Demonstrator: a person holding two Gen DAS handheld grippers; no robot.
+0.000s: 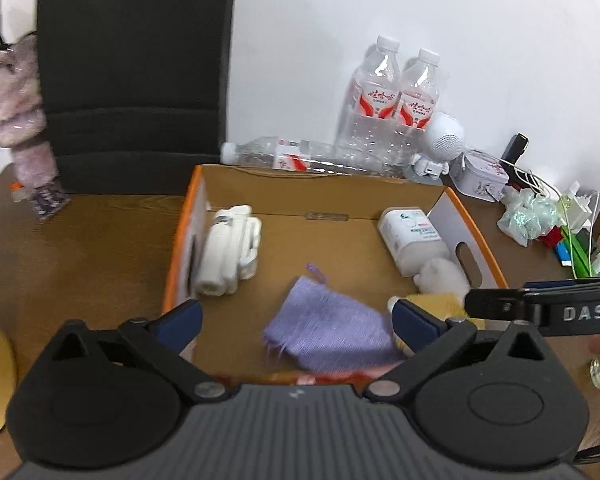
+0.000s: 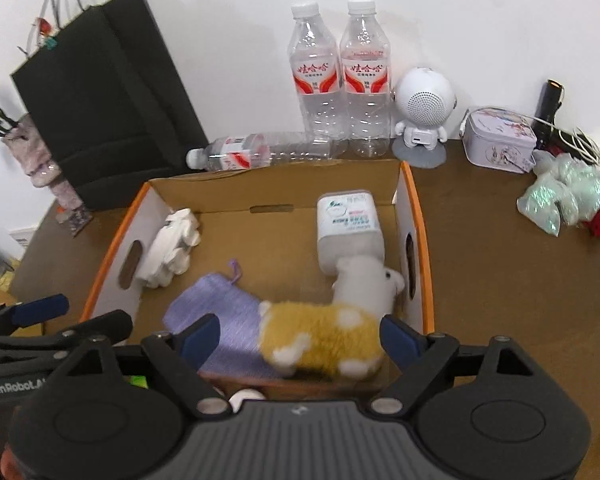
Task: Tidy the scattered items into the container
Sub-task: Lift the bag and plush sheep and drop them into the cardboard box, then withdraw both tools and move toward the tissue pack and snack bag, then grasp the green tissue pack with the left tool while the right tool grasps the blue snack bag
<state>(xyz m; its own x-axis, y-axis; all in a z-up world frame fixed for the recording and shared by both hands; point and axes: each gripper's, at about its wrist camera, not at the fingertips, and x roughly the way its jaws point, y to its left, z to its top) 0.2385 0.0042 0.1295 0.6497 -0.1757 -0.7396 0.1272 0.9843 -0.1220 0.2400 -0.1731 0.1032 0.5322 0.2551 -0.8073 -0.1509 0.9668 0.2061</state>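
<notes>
Both grippers hovered over the cardboard box (image 2: 418, 216), fingers apart and holding nothing: left gripper (image 1: 296, 318), right gripper (image 2: 298, 334). Already in the box were the purple pouch (image 2: 220, 312), plush toy (image 2: 328, 340), white bottle (image 2: 350, 232) and white folded gadget (image 2: 172, 248). Looked like a drop-off step was finishing; next move probably called for finding another loose item on the bench (image 2: 500, 280), maybe the lying water bottle (image 2: 260, 152), and reaching out of the box

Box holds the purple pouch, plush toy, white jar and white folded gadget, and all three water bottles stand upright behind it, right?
Not quite. Only two clear plastic water bottles stand upright; the third bottle lies on its side behind the orange-rimmed cardboard box, per the right wrist view. Contents are as listed.
</notes>
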